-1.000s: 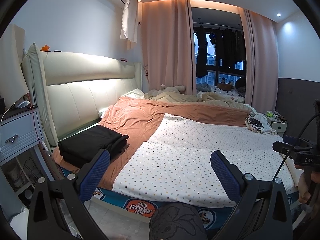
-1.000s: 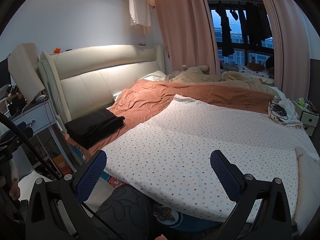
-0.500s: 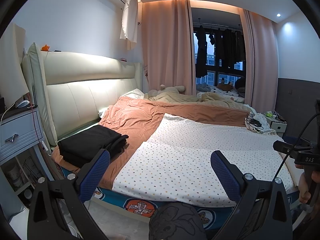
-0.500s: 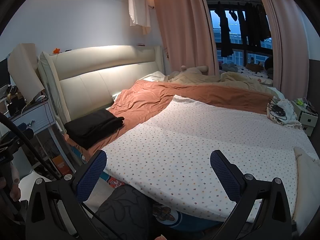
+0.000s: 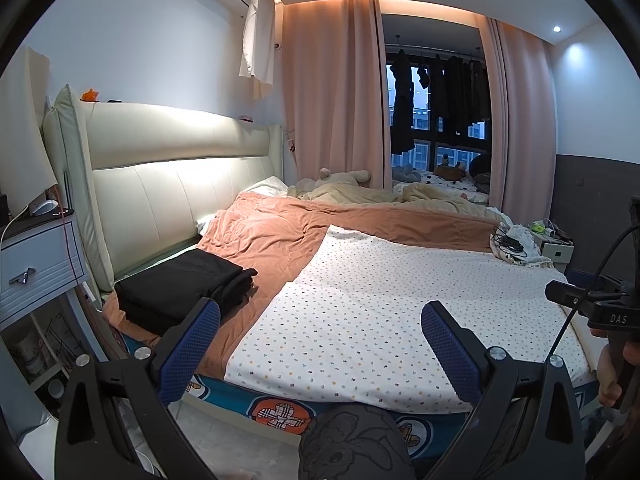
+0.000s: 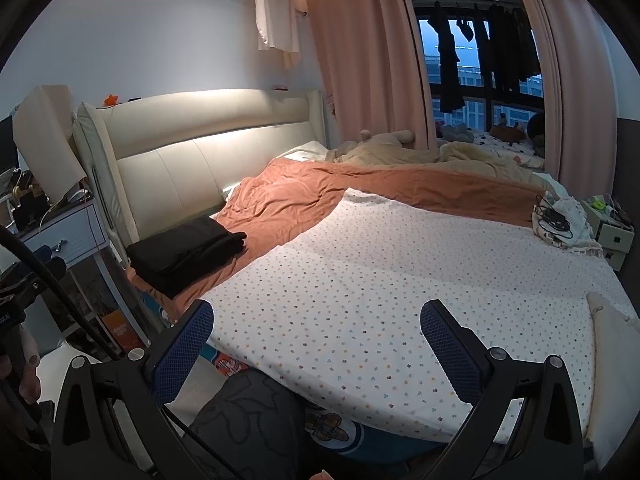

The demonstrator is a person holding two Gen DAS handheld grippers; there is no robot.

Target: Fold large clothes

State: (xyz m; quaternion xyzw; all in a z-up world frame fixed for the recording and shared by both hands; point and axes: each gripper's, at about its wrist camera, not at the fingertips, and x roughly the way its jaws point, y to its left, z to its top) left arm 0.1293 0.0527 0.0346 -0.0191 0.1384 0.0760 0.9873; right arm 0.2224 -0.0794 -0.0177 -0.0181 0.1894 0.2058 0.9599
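Folded black garments (image 5: 182, 290) sit stacked at the bed's (image 5: 360, 394) head-side corner (apparently finished). Left gripper (image 5: 320, 330) and right gripper (image 6: 318, 330) hover over the dotted sheet (image 5: 380, 312), jaws open, empty.

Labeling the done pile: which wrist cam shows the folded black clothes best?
Right wrist view. The folded black clothes lie fully clear above the right gripper, both stacked layers visible on the orange blanket. In the left wrist view the pile is as large, but a left gripper finger covers its near corner.
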